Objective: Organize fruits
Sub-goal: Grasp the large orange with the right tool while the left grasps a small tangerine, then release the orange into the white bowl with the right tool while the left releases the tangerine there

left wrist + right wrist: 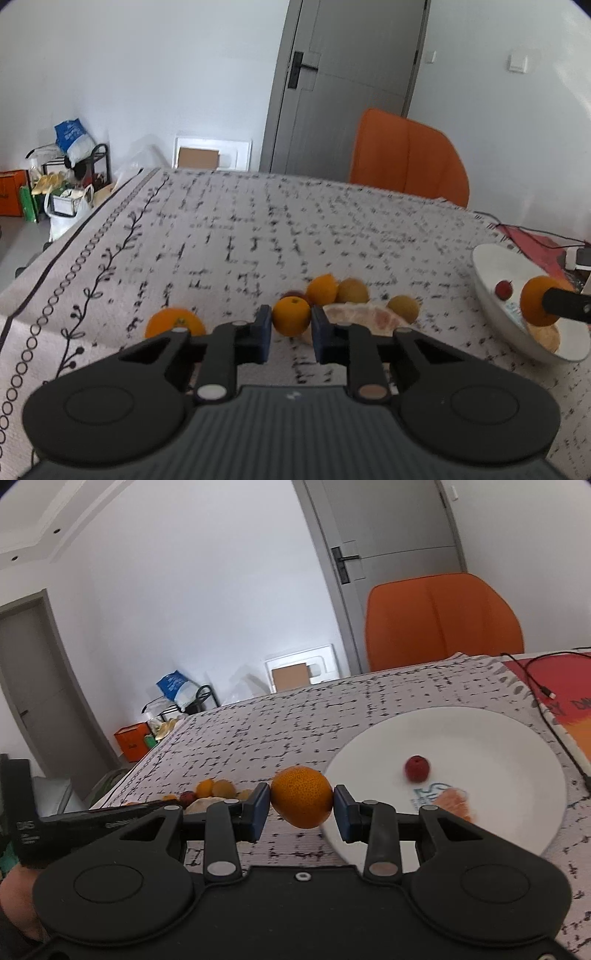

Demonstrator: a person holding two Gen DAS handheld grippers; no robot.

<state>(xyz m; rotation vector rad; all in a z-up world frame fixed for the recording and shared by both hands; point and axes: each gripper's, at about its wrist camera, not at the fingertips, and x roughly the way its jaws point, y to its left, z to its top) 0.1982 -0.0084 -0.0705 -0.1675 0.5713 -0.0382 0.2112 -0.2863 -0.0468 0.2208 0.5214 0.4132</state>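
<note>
R gripper [301, 800]: jaws clamped on orange [302, 796], long axis across jaws, held over near rim of white plate [480, 734]. L gripper [291, 325]: jaws either side of a 2nd orange [291, 316]; contact not clear. Fruit pile [354, 302] mid-worktop; patterned cloth [221, 229] bare beyond.

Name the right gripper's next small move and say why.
Probably carry it a little further over the white plate and lower it: the right gripper is shut on an orange at the plate's near edge, where a small red fruit already lies.
</note>
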